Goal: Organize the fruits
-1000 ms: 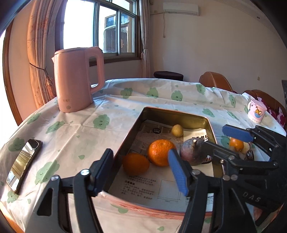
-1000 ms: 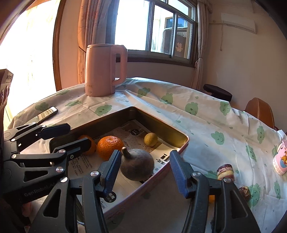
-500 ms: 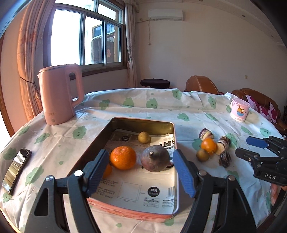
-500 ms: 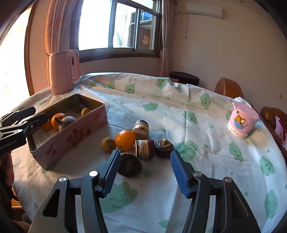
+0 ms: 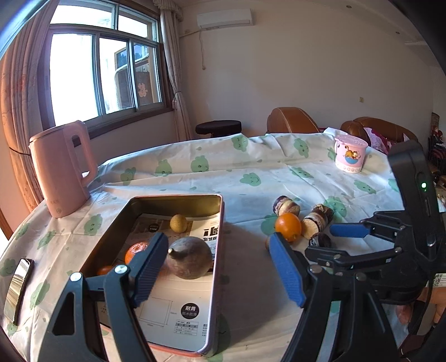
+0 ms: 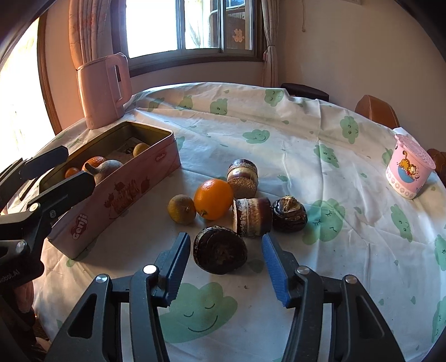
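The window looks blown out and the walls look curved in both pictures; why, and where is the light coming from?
Left wrist view: the window is overexposed white, and the fisheye lens bows the walls. Right wrist view: daylight from the window comes from behind, so the round orange fruit and the pink metal tin cast shadows toward the camera; the corners go dark.

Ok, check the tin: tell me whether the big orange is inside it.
No, the big orange lies on the tablecloth outside the tin.
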`<state>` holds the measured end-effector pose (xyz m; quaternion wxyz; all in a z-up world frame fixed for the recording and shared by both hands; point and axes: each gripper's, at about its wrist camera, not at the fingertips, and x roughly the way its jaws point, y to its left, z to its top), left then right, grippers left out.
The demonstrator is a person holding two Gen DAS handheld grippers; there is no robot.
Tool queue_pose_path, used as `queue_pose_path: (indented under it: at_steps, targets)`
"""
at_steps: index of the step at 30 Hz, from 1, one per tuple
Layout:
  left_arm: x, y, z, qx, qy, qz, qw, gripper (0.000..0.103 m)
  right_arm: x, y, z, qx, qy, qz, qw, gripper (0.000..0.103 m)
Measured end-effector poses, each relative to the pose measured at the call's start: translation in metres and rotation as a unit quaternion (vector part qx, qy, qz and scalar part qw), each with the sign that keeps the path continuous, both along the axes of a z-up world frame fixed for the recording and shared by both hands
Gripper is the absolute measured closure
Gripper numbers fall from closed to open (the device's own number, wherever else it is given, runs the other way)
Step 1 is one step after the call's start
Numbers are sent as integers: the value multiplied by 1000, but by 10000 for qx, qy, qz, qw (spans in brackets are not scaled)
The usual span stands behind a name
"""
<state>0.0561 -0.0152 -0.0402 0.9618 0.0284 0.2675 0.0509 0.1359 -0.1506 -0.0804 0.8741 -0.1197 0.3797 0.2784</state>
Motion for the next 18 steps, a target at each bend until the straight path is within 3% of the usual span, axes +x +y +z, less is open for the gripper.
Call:
queue_pose_path:
  at_steps: [2, 6, 12, 16, 18]
  targets:
    - [4, -4, 0, 34, 35, -42, 10000, 26, 5, 1, -3, 32, 179, 71, 9998, 60]
    - [11, -9, -2, 32, 133, -126, 9998, 26, 8, 2, -5, 77, 274, 83, 9996, 61]
    - [23, -24, -6, 104, 325, -342, 9988, 27, -2, -19, 8, 152, -208, -302, 9992, 61]
    - [38, -40, -13, 188, 613, -487, 9968, 39, 3, -39, 12, 84, -413, -680, 9968, 61]
    - [46, -48, -18, 257, 809, -582, 9947, 41, 6, -45, 13, 44, -460, -791, 9958, 61]
